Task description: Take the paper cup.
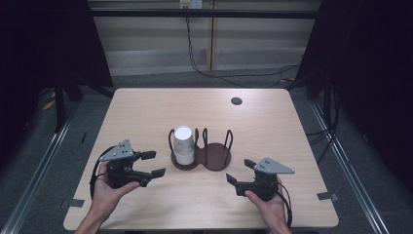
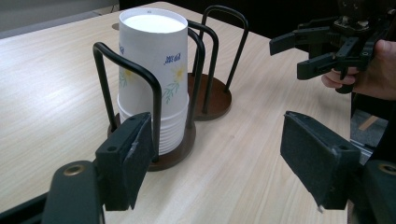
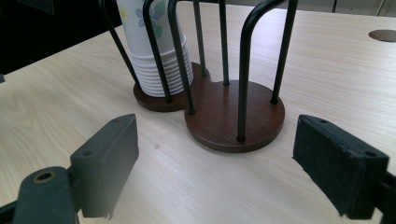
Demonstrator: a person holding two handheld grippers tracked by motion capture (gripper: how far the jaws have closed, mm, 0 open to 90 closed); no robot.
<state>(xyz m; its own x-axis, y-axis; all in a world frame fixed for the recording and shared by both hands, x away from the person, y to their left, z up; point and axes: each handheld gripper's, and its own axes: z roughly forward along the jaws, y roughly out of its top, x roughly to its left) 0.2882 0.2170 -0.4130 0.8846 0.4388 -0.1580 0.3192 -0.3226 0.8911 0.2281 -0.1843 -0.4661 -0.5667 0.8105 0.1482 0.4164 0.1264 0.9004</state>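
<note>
Stack of paper cups (image 1: 184, 145) sits upside down in the left bay of a dark wooden cup holder (image 1: 217, 158) with black wire loops, near the middle of the tabletop (image 1: 146, 109). Right bay of the holder is bare wood. Cups are white with a flower print, nested rims stacked at the base, seen close in the left gripper view (image 2: 154, 79) and behind the wires in the right gripper view (image 3: 156, 51).

Left gripper (image 1: 152, 164) is held just left of the holder, pointing at the cup stack, jaws apart, nothing between them, not touching cups or holder. Left hand (image 1: 108, 187) grips it from below.

Right gripper (image 1: 240, 172) is held just right and toward the person from the holder, jaws wide apart, holding nothing, aimed at the bare bay. Right hand (image 1: 265, 202) holds it.

Small round hole (image 1: 236, 101) in the tabletop lies well beyond the holder, far side.
</note>
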